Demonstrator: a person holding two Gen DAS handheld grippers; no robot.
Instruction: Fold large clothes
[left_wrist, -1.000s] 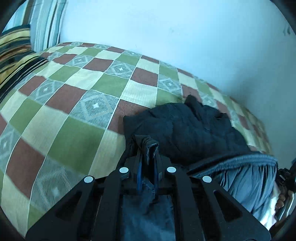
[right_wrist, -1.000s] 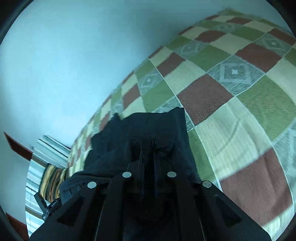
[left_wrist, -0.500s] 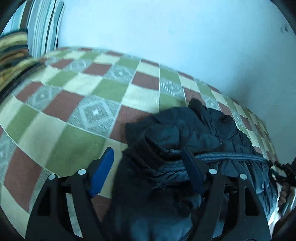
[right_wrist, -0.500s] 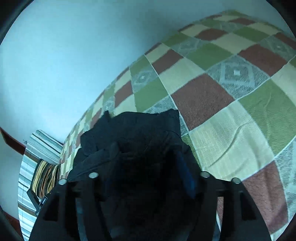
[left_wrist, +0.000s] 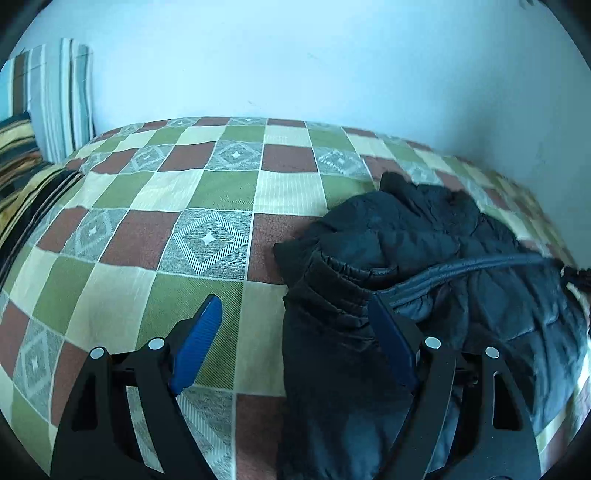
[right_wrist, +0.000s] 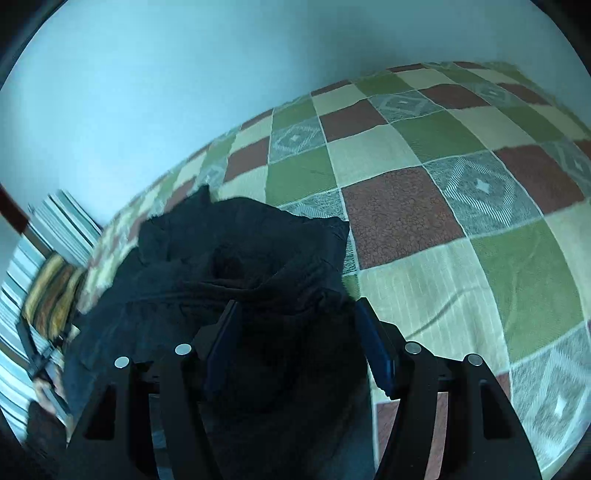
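Note:
A dark padded jacket lies bunched on the checkered bedspread; it also shows in the right wrist view. My left gripper is open, its blue pads apart, with a jacket sleeve lying between the fingers, unclamped. My right gripper is open too, its fingers spread above dark jacket fabric that lies between them. The lower part of the jacket is hidden behind both gripper bodies.
The bedspread covers a bed against a pale blue wall. Striped pillows stand at the head of the bed. A striped yellow and black blanket lies beside them.
Both grippers were shut on jacket fabric a second ago. They have opened and let it go, and the jacket now rests on the bed. Both have drawn back a little.

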